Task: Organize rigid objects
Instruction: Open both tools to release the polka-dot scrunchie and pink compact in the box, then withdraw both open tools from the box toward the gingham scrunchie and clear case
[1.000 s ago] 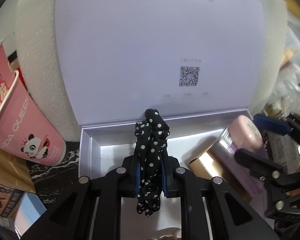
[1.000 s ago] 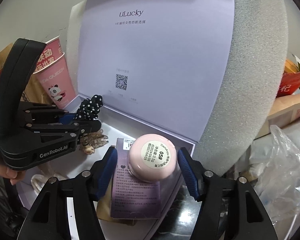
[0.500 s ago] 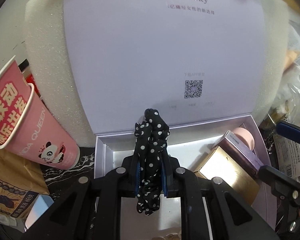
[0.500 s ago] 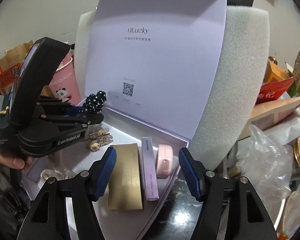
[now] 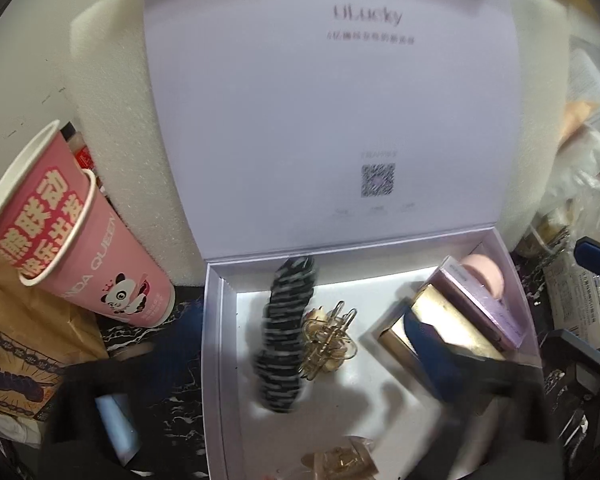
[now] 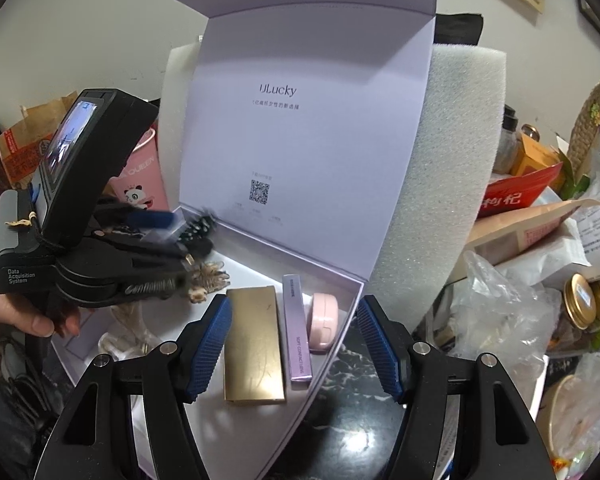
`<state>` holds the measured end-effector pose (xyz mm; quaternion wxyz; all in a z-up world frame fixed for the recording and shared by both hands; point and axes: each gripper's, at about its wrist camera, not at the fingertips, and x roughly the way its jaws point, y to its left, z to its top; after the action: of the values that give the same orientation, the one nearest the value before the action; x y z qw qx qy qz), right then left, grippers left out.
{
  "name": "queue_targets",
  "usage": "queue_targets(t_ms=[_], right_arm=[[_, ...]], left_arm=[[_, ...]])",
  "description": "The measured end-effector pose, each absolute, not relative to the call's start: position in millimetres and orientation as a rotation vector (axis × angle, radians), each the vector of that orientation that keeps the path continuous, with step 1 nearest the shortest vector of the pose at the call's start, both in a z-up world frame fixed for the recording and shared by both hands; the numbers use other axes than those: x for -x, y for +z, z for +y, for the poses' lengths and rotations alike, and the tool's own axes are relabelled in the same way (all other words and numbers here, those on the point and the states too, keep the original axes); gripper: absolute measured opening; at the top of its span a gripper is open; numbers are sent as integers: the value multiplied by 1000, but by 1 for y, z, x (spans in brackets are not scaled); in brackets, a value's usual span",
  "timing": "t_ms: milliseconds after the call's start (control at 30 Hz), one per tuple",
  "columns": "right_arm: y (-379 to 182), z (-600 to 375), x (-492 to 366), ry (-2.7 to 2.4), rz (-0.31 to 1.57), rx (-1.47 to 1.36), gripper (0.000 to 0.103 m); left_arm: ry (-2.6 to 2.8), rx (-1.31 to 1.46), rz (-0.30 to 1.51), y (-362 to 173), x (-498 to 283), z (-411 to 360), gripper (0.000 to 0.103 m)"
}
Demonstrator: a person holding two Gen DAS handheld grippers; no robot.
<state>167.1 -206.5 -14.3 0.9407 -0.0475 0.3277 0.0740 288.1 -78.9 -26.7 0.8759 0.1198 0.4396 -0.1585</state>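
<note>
An open white box (image 5: 214,360) (image 6: 342,312) holds a black polka-dot scrunchie (image 5: 286,332), blurred by motion, beside a gold claw clip (image 5: 328,338) (image 6: 206,280). At the right lie a gold box (image 5: 440,320) (image 6: 252,344), a lilac stick box (image 5: 480,306) (image 6: 296,340) and a pink round compact (image 5: 484,274) (image 6: 322,320). My left gripper (image 5: 292,400) (image 6: 188,232) is open and blurred, its fingers spread wide of the scrunchie. My right gripper (image 6: 296,354) is open and empty above the three cosmetics.
The box lid (image 6: 300,140) stands upright against a white foam block (image 6: 448,176). A pink paper cup (image 5: 80,248) stands left of the box. Bags, jars and packets (image 6: 540,280) crowd the right. More small items (image 5: 340,460) lie at the box's near edge.
My left gripper has opened and let go of the scrunchie, which now drops or lies in the box. My right gripper has drawn back further from the cosmetics.
</note>
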Motion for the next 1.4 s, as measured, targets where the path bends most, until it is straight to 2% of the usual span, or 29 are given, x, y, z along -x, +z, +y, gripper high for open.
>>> queue_targets(t_ms=[400, 467, 633, 867, 1400], right_arm=[[-4, -200, -145, 148, 618, 108, 66], [-1, -200, -142, 151, 607, 105, 70], [3, -198, -128, 162, 586, 105, 71], [11, -197, -105, 164, 547, 95, 78], [19, -189, -49, 167, 492, 95, 81]], left_arm=[[-323, -242, 868, 6, -250, -72, 103], [-324, -236, 855, 16, -242, -66, 103], [-316, -237, 821, 30, -227, -59, 103], [-302, -235, 773, 47, -193, -48, 103], [-306, -242, 691, 66, -113, -34, 103]])
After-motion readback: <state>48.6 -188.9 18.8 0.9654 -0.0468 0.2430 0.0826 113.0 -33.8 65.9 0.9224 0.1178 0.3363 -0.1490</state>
